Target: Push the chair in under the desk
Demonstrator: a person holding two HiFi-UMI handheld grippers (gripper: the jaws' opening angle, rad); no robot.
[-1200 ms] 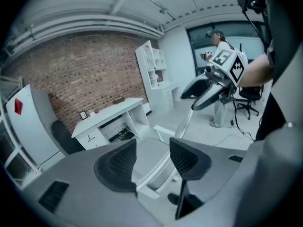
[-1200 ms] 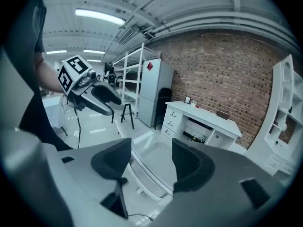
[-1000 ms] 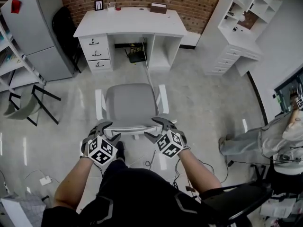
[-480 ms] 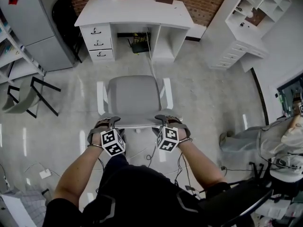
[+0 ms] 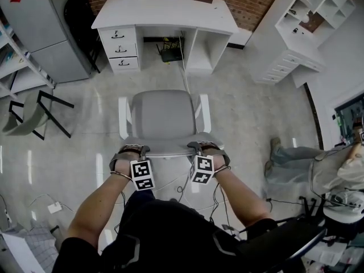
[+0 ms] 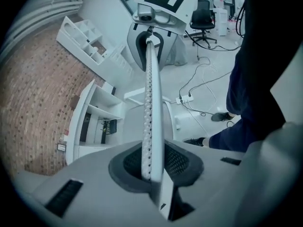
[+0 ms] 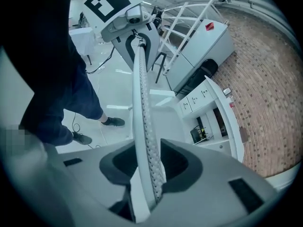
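The chair (image 5: 162, 115) has a grey seat and white armrests, and it stands on the floor a short way in front of the white desk (image 5: 165, 16). Its backrest top edge (image 5: 168, 148) faces me. My left gripper (image 5: 132, 151) grips the left end of that edge and my right gripper (image 5: 206, 148) the right end. Both pairs of jaws are closing on it. In the left gripper view the perforated backrest rim (image 6: 150, 93) runs between the jaws of the left gripper (image 6: 154, 174). The right gripper view shows the same rim (image 7: 141, 103) clamped in the right gripper (image 7: 149, 174).
The desk has drawers (image 5: 120, 50) on its left and a knee space with a black device (image 5: 169, 53). A grey cabinet (image 5: 40, 33) and a black chair (image 5: 77, 21) stand to the left, white shelving (image 5: 296, 33) to the right. Cables (image 5: 182, 192) lie by my feet. A person (image 5: 318, 169) sits at the right.
Both grippers came in from open beside the backrest and closed on its top edge. The view has moved a little nearer to the desk.
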